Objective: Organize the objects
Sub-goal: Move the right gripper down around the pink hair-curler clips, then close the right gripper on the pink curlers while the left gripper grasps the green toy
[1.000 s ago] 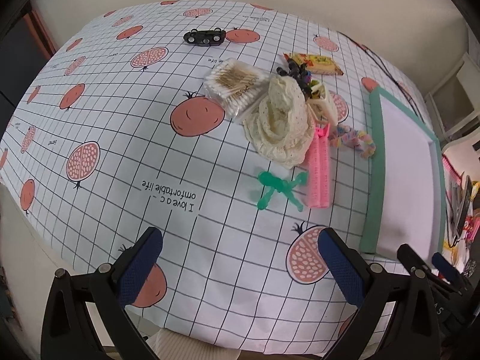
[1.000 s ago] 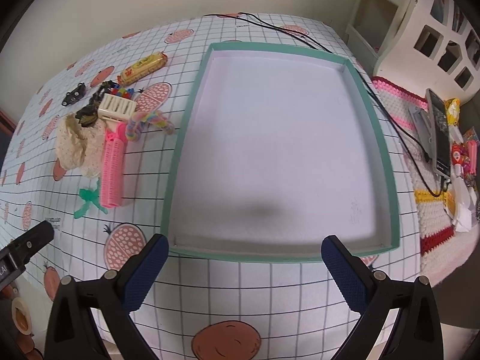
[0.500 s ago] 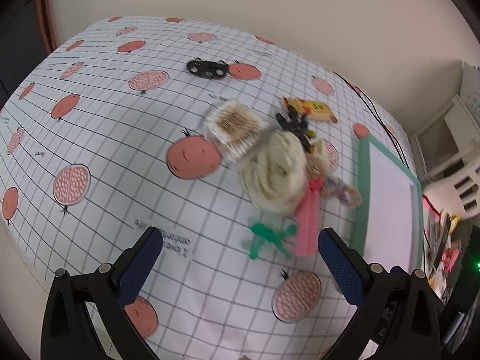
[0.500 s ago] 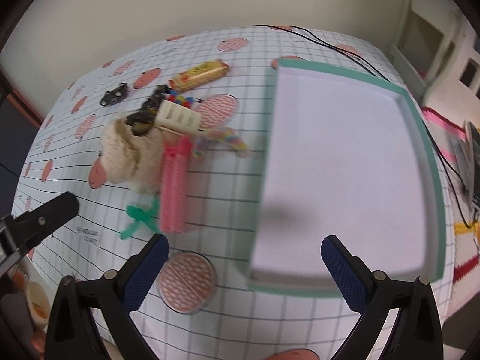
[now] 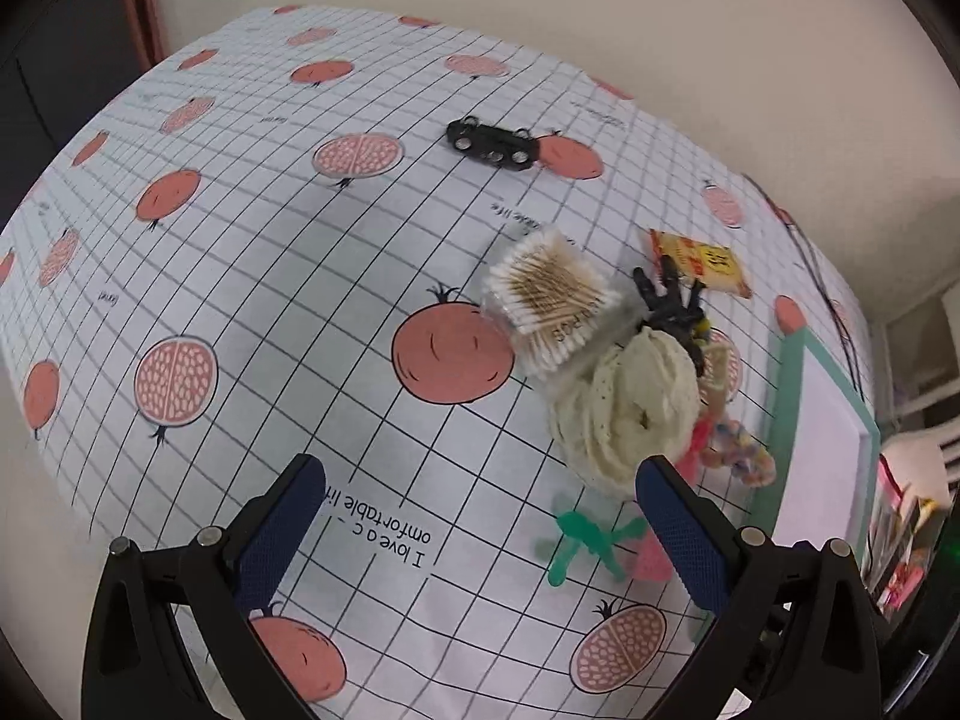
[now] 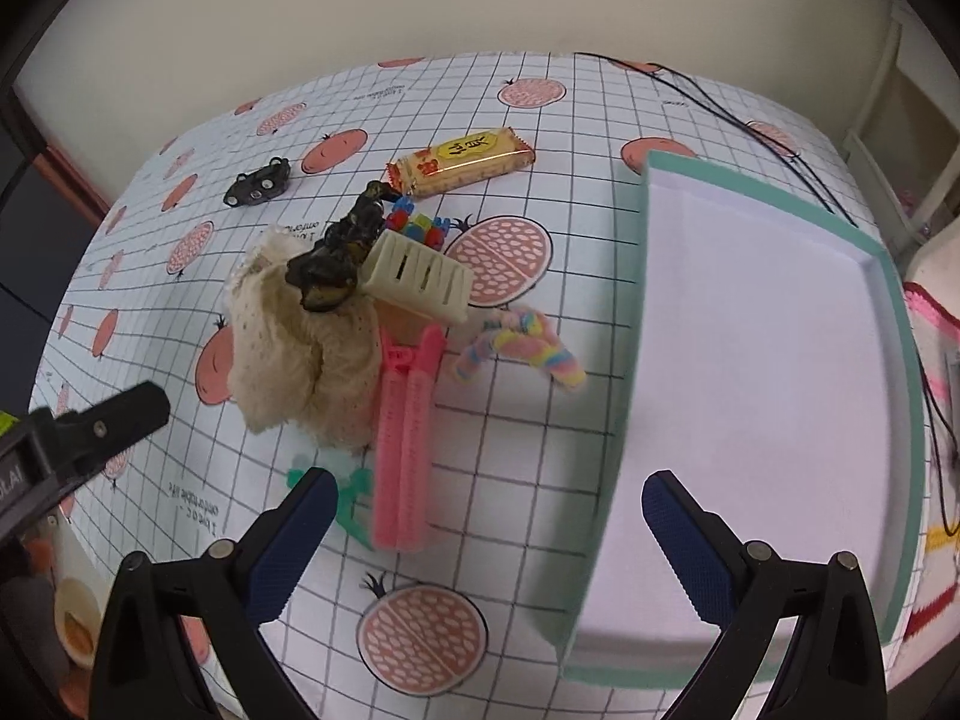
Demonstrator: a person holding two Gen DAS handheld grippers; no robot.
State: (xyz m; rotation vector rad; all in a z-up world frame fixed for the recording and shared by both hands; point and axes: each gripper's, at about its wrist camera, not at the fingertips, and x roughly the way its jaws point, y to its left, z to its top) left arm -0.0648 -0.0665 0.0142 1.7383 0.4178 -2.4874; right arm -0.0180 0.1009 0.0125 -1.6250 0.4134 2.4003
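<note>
A heap of small items lies on the grid-patterned tablecloth: a cream lace cloth [image 6: 303, 354], a pink clip [image 6: 405, 438], a green plastic piece [image 5: 585, 537], a cotton-swab box [image 5: 549, 303], a cream slotted clip [image 6: 420, 279], a pastel twisted band [image 6: 522, 351], a black hair claw [image 6: 336, 255] and a yellow snack pack [image 6: 462, 159]. To their right sits an empty teal-rimmed white tray [image 6: 648, 312]. My left gripper [image 5: 480, 531] hovers open before the heap. My right gripper [image 6: 489, 540] is open too, between the pink clip and the tray edge.
A small black toy-like part [image 5: 492, 144] lies apart at the far side of the table. A black cable [image 6: 720, 105] runs behind the tray. Shelving and a pink-edged mat [image 6: 933, 324] stand right of the table. The left tool [image 6: 72, 438] shows in the right view.
Both views have swung left, and lower toward the heap. The tray has slid to the right of the right view and the heap now fills its middle.
</note>
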